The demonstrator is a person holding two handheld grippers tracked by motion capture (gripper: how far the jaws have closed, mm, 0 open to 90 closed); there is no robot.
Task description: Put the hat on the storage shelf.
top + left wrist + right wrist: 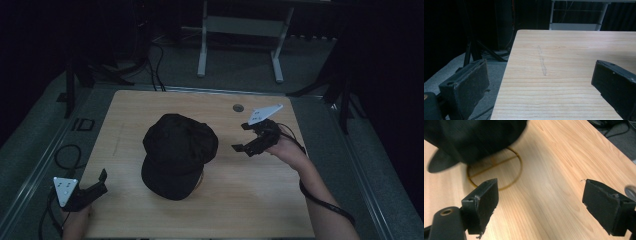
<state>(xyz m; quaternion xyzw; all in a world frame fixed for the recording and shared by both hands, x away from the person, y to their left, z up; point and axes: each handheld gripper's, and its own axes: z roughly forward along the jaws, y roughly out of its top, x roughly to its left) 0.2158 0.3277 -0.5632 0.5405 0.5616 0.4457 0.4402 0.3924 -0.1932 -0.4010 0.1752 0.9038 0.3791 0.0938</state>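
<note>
A black cap (177, 152) sits in the middle of the wooden table (250, 200), brim toward the near side. In the right gripper view the cap (474, 137) rests on a stand with a thin gold ring base (519, 170). My right gripper (241, 136) hovers just right of the cap, open, with nothing between its jaws (539, 205). Over the table's near left corner, well apart from the cap, my left gripper (101, 182) is open too, and bare wood lies between its jaws (539, 87).
A round grommet hole (238, 107) is set in the table's far side. A faint pencil line (542, 62) marks the wood. Cables (67, 155) loop on the floor at left. A white desk frame (240, 45) and dark stands rise behind the table.
</note>
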